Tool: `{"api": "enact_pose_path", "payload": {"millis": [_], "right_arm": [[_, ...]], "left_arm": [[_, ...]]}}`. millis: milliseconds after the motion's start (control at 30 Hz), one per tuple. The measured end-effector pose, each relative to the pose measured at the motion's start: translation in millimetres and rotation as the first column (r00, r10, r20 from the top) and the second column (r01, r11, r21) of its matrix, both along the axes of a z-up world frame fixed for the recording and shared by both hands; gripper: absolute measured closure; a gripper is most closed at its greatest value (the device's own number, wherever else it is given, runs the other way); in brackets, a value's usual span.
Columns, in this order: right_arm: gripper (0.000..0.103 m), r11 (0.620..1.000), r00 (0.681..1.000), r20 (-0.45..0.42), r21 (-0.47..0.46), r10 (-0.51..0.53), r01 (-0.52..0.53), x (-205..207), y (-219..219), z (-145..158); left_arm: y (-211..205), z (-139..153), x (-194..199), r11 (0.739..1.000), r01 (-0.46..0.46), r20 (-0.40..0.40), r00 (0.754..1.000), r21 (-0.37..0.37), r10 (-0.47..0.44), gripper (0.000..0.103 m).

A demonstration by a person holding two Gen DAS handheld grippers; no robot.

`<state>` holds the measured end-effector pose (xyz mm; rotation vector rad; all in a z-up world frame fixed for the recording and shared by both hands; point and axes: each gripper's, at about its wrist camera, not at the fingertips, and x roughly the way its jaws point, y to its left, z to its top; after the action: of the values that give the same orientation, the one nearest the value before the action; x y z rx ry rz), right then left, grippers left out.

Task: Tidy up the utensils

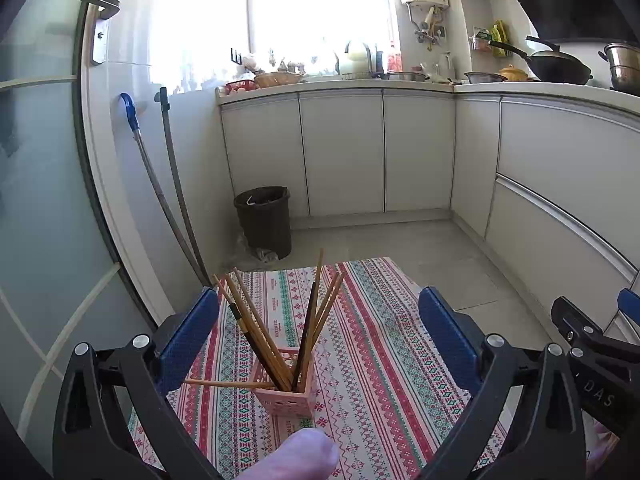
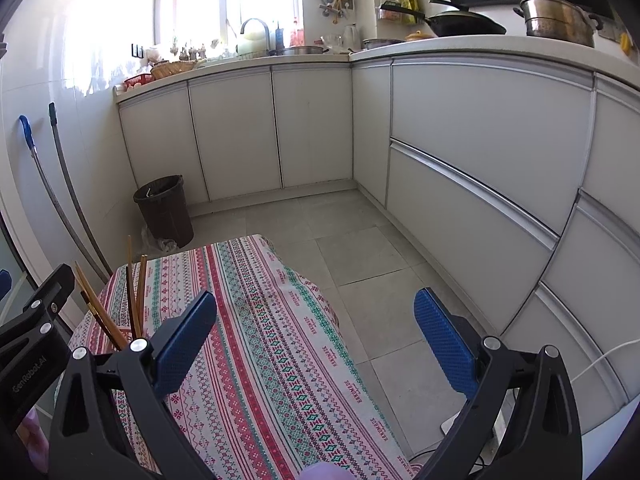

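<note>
- Standing in the small pink perforated plastic holder (image 1: 289,392) is a fanned bundle of wooden chopsticks (image 1: 276,332), some plain tan and some dark-tipped, with one loose tan chopstick (image 1: 224,383) lying nearly level, its end against the holder's left rim.
- You have that holder resting upright on the striped red, green and white patterned tablecloth (image 1: 372,360), toward its left side in the left wrist view.
- Your left gripper (image 1: 320,336) is spread wide, its blue textured pads (image 1: 188,340) standing apart on either side of the holder and touching nothing; it grips nothing.
- Your right gripper (image 2: 316,344) is likewise spread wide and holds nothing, one pad over the cloth and the other over the grey floor tiles (image 2: 360,248).
- From the right wrist view you see the chopstick tips (image 2: 134,292) rising just left of the right gripper's left finger; the holder itself is hidden there.
- Beyond the cloth stands a dark round waste bin (image 1: 265,220) near the white cabinet doors (image 1: 340,152).
- Two long handles (image 1: 168,184) lean against the left wall.
</note>
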<state>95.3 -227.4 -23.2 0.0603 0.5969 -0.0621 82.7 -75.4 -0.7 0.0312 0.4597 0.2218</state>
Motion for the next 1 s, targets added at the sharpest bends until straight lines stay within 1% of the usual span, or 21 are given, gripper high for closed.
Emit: {"api": "enact_pose_path", "payload": {"millis": [333, 533, 633, 800, 900, 1000], "right_arm": [[0.007, 1.0, 1.0, -0.002, -0.002, 0.003, -0.003, 0.1, 1.1, -1.2], [0.007, 1.0, 1.0, -0.009, -0.004, 0.004, -0.004, 1.3, 1.2, -2.7], [0.007, 1.0, 1.0, -0.011, -0.002, 0.003, -0.003, 1.5, 0.6, -2.7], [0.007, 1.0, 1.0, -0.02, 0.001, 0.002, -0.002, 2.4, 0.6, -3.2], [0.007, 1.0, 1.0, -0.019, 0.0, 0.0, 0.0, 2.6, 0.0, -3.0], [0.007, 1.0, 1.0, -0.02, 0.0, -0.001, 0.001, 2.0, -0.6, -3.4]], "left_arm": [[-0.7, -2.4, 0.5, 1.0, 0.0, -0.004, 1.0, 0.005, 0.0, 0.007], [-0.6, -4.5, -0.7, 1.0, 0.007, 0.007, 1.0, 0.012, -0.007, 0.007], [-1.5, -6.2, -1.2, 1.0, 0.019, 0.012, 1.0, 0.02, -0.019, 0.009], [-1.7, -7.8, 0.6, 0.999, 0.044, 0.006, 0.999, 0.013, -0.044, 0.012], [-1.8, -7.6, -1.3, 0.999, 0.052, 0.019, 0.998, 0.015, -0.052, 0.015], [-2.4, -7.9, 0.0, 0.999, 0.045, 0.014, 0.999, 0.019, -0.045, 0.013]]}}
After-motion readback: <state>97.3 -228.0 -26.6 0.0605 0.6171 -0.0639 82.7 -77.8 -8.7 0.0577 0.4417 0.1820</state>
